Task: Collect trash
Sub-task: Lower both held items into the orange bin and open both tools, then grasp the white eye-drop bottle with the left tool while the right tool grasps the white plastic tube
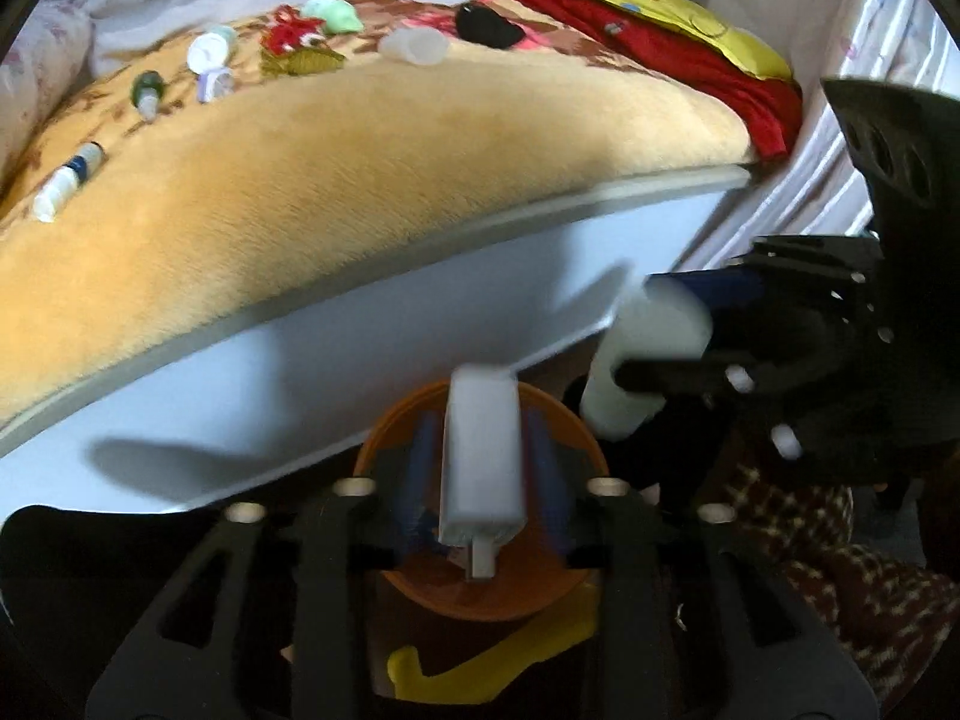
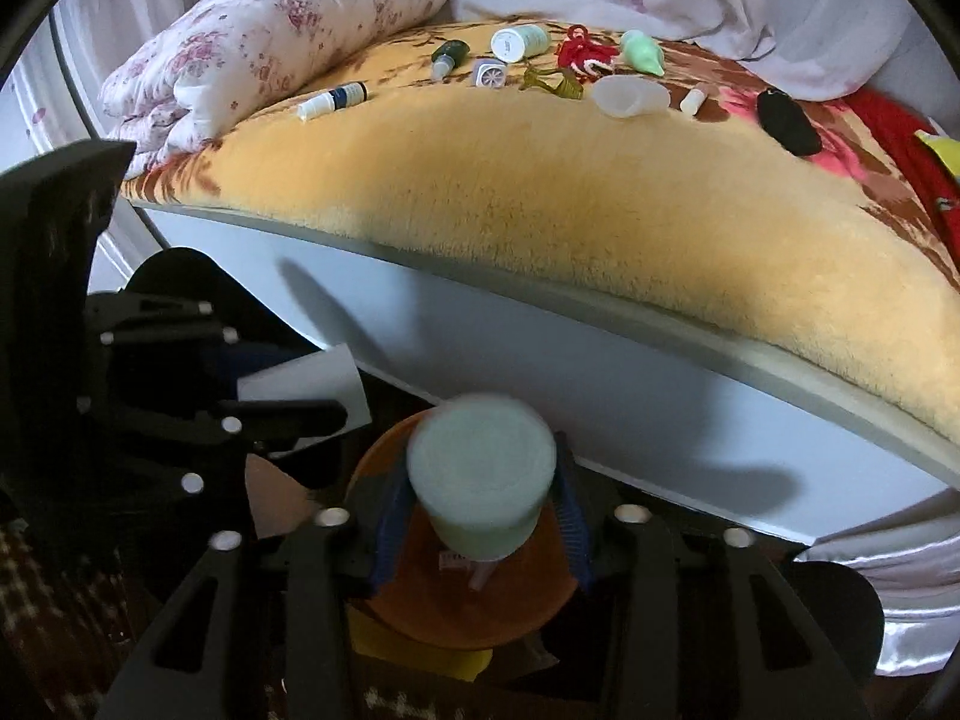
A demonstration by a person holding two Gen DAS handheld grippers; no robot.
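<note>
My left gripper [image 1: 480, 468] is shut on a white box-shaped bottle [image 1: 480, 456] and holds it over an orange bin [image 1: 474, 588] on the floor beside the bed. My right gripper [image 2: 480, 498] is shut on a pale green round bottle [image 2: 480, 480] over the same orange bin [image 2: 462, 612]. Each gripper shows in the other's view: the right one [image 1: 660, 354] at right, the left one [image 2: 300, 402] at left. Several small bottles, a clear cup [image 2: 630, 97] and a black item [image 2: 787, 120] lie on the yellow blanket [image 2: 540, 180].
The white bed frame [image 2: 540, 372] runs just behind the bin. A floral pillow [image 2: 270, 30] lies at the bed's left end, red cloth [image 1: 690, 54] and a yellow cushion [image 1: 684, 18] at its right. A yellow object [image 1: 498, 660] lies by the bin on patterned carpet [image 1: 840, 600].
</note>
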